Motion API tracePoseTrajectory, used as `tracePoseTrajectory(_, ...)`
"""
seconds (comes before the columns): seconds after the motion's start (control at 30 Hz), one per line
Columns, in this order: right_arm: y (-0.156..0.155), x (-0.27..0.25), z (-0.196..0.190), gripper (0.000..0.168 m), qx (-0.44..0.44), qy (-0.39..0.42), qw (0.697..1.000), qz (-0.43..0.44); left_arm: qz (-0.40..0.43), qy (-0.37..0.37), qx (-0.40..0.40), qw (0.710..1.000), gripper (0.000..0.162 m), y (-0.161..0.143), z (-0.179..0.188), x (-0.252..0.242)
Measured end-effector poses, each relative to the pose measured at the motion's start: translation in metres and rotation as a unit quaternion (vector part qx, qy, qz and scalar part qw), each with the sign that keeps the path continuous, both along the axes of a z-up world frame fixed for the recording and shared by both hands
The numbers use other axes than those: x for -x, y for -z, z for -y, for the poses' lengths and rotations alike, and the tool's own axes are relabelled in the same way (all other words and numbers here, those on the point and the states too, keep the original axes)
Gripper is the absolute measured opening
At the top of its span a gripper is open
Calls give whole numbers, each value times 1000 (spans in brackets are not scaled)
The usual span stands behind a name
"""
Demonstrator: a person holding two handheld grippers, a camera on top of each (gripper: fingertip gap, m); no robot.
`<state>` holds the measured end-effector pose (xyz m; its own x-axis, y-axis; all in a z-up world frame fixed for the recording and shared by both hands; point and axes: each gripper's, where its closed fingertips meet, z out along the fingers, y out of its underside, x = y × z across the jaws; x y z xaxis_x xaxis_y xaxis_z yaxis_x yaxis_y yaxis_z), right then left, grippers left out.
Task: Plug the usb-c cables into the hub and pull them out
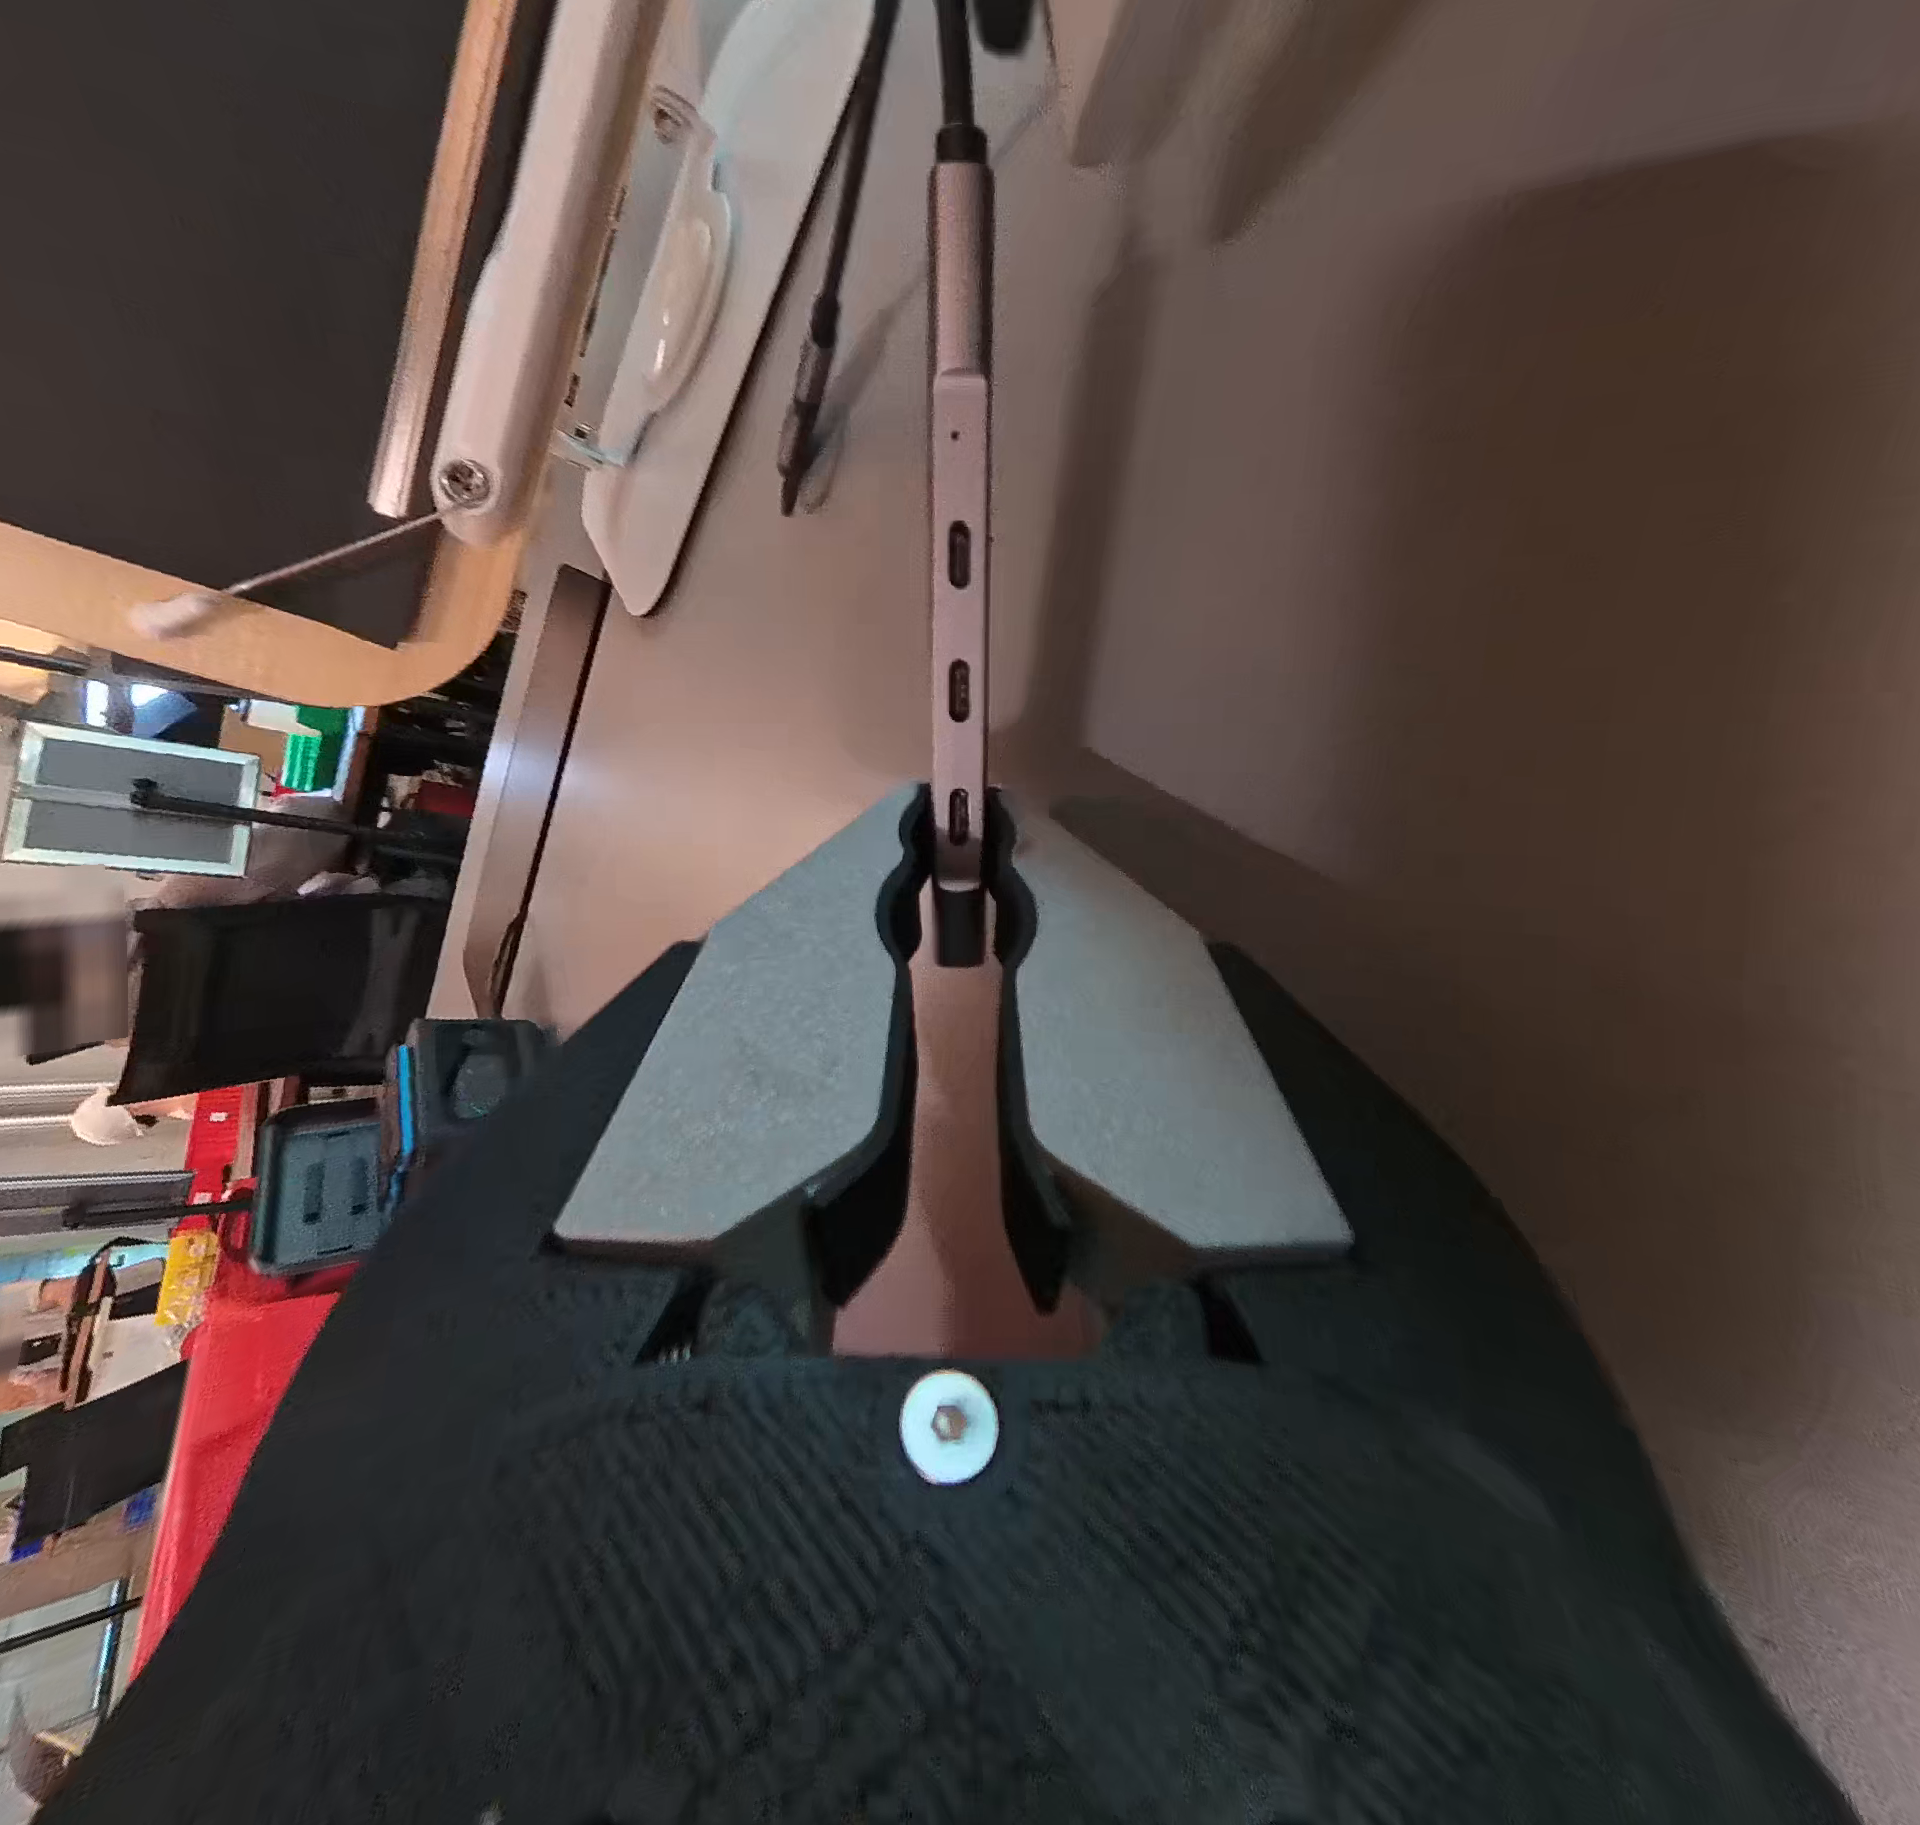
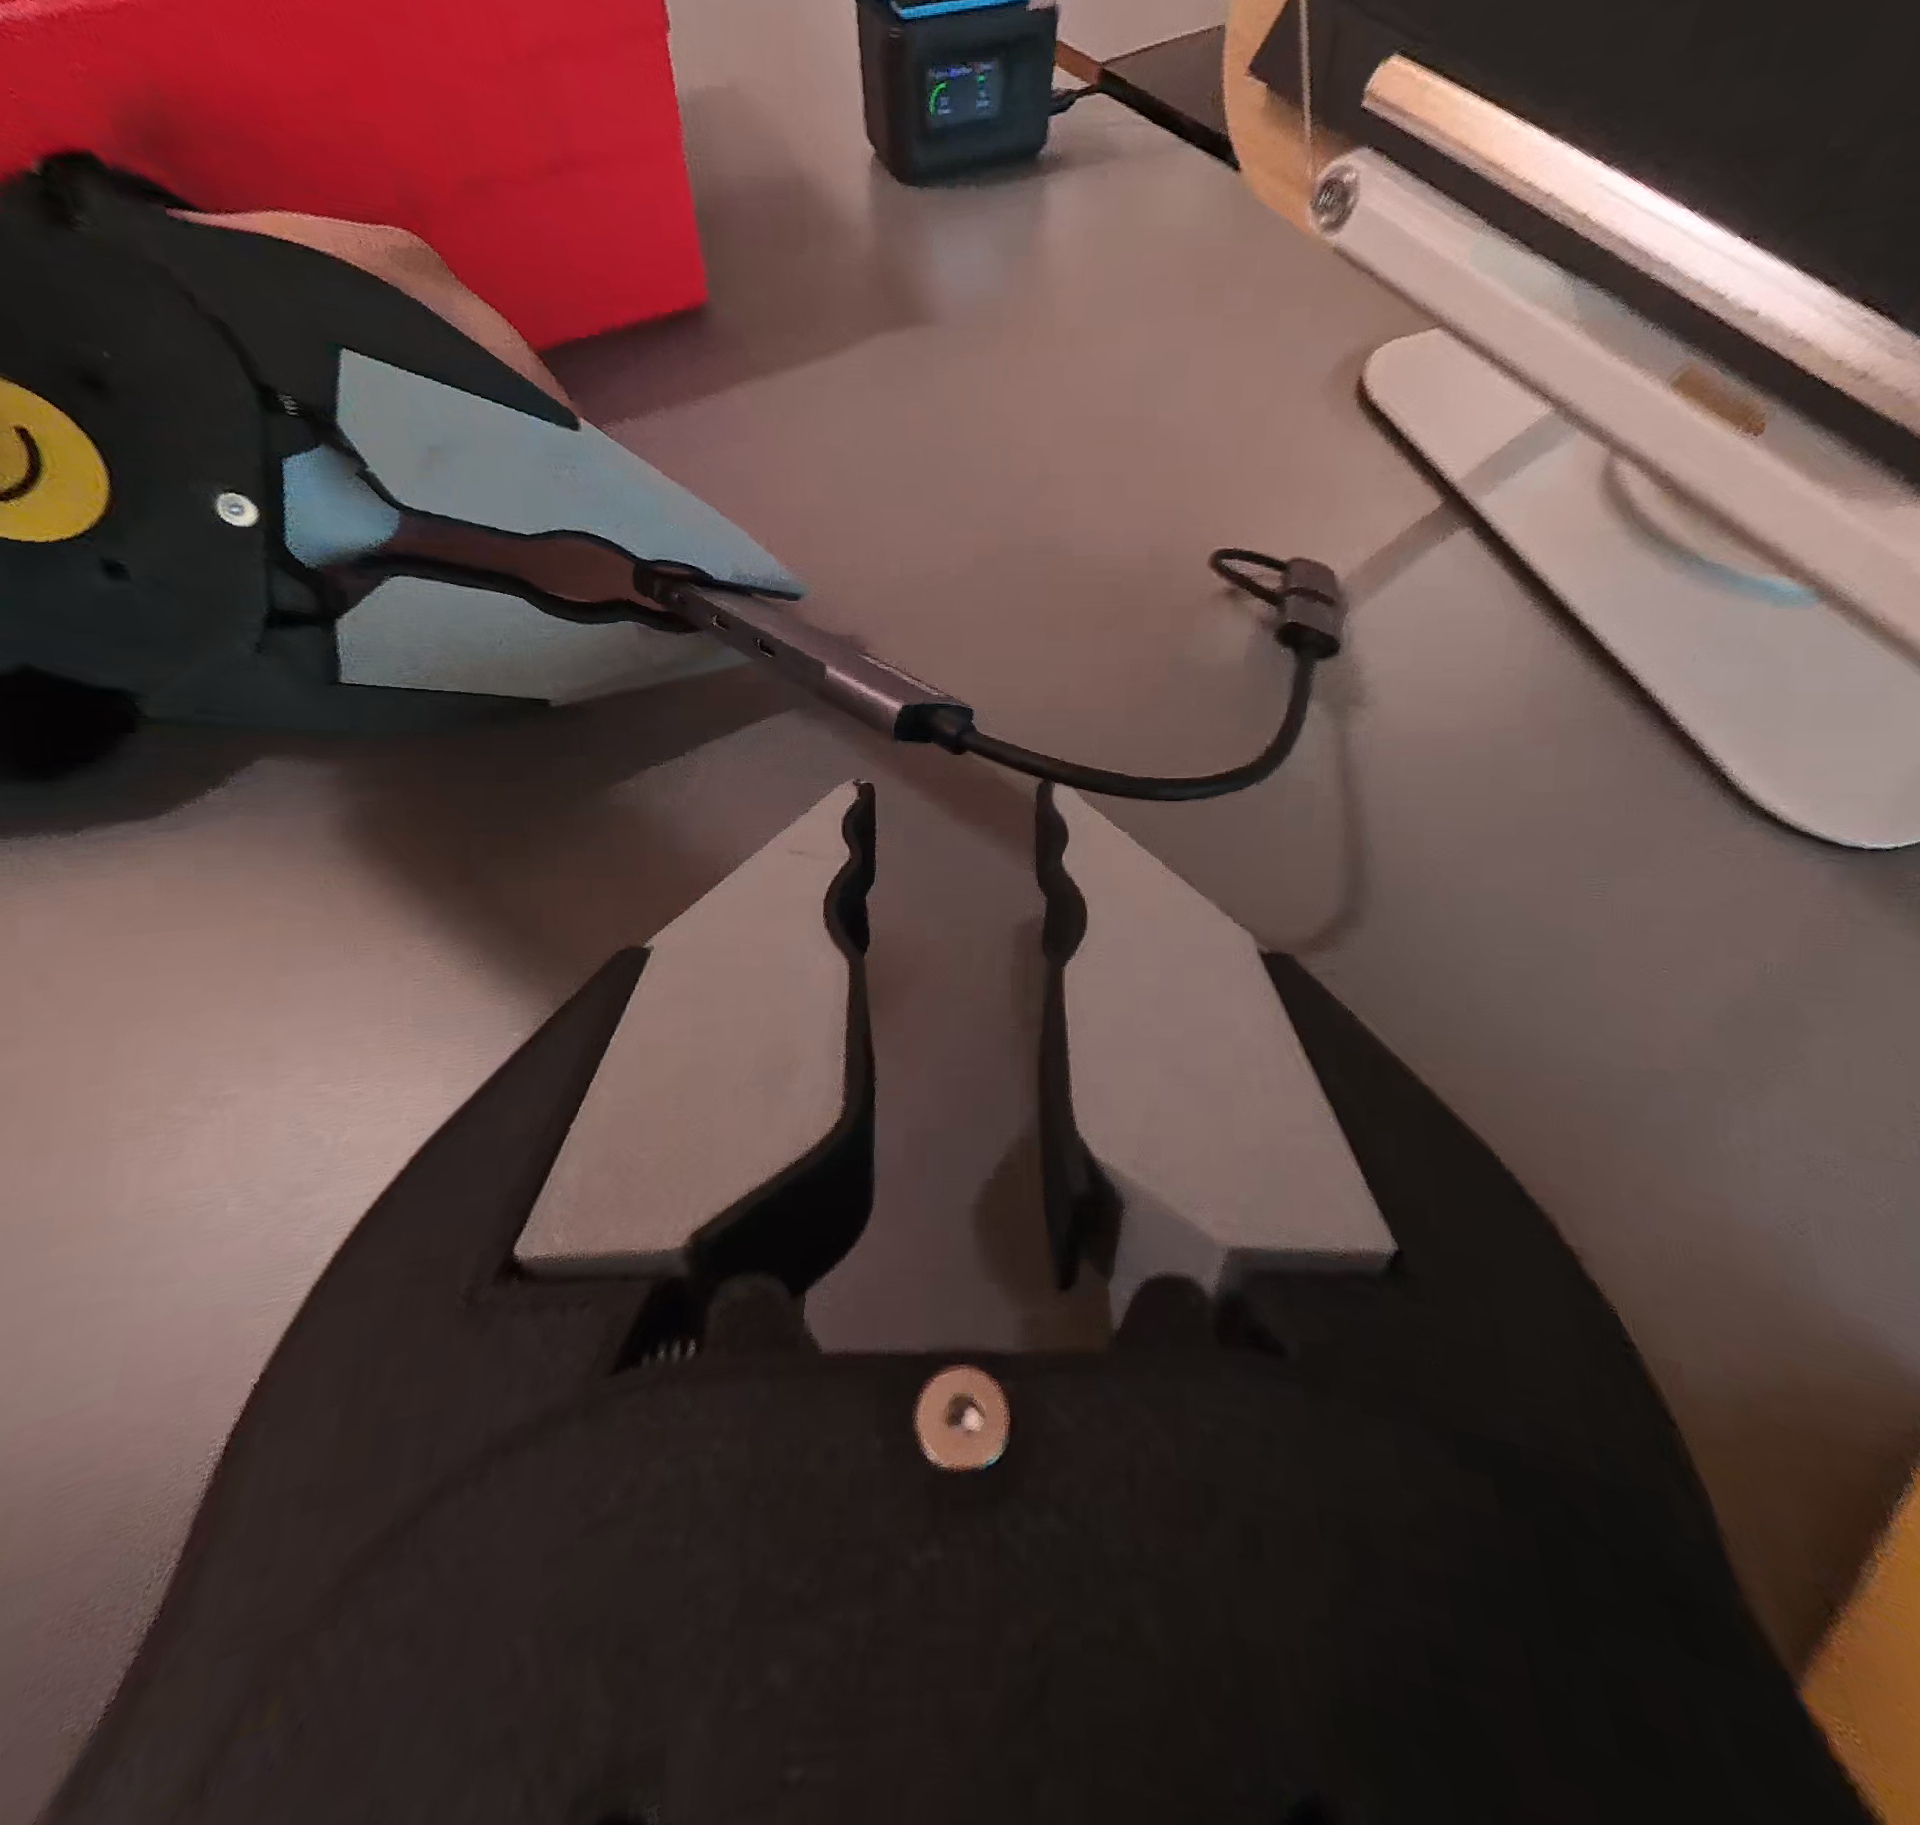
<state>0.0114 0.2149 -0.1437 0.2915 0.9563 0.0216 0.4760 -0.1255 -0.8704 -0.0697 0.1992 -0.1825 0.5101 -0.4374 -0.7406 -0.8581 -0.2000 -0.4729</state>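
Here, hub (image 1: 961, 487) end between left fingers (image 1: 790, 996)

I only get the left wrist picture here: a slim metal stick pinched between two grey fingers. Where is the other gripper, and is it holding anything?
Observer: The right gripper is open and empty, just short of the hub and its cable.
Operator: Is the stick lying on the desk?
Observer: The right wrist view shows the left gripper holding the hub by one end, apparently a little above the grey table.
Operator: Anything behind my gripper?
Observer: A red bin stands behind it, and a small black device with a lit screen sits farther back.
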Motion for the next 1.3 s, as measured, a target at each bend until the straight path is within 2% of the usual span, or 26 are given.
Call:
tracePoseTrajectory(0.13, -4, -3, -3, 28, -51, 11, 998, 16, 21, -4, 18, 1000, 7, 4, 2, -3)
tracePoseTrajectory(0.3, -7, -11, -17, 31, -56, 52, 997, 16, 23, -4, 16, 1000, 8, 2, 2, -2)
tracePoseTrajectory(0.47, -41, -24, -33, 41, -82, 108, 989, -60, 22, 5, 9, 1000, 8, 0, 2, -5)
tracePoseTrajectory(0.57, -66, -27, -30, 45, -118, 112, 980, -117, 7, 24, 7, 1000, 8, 1, 4, -12)
tracePoseTrajectory(0.63, -74, -24, -22, 40, -127, 92, 978, -138, -4, 30, 9, 1000, 8, 4, 5, -14)
tracePoseTrajectory(0.67, -72, -19, -16, 35, -120, 73, 980, -139, -6, 34, 8, 999, 8, 4, 5, -15)
tracePoseTrajectory(0.8, -48, -3, -4, 35, -90, 31, 991, -92, 14, 44, 7, 999, 12, 2, 7, -22)
tracePoseTrajectory(0.97, -10, 6, 1, 35, -60, 13, 998, -14, 85, 69, 28, 994, 14, -2, 13, -37)
tracePoseTrajectory(1.1, 15, 7, 2, 37, -37, 8, 999, 39, 101, 80, 22, 991, 16, -7, 15, -40)
tracePoseTrajectory(1.2, 21, 6, 1, 35, -29, 10, 998, 48, 117, 84, 29, 989, 26, -9, 16, -43)
tracePoseTrajectory(1.3, 22, 4, -1, 35, -16, 14, 999, 45, 151, 95, 40, 983, 29, -13, 20, -47)
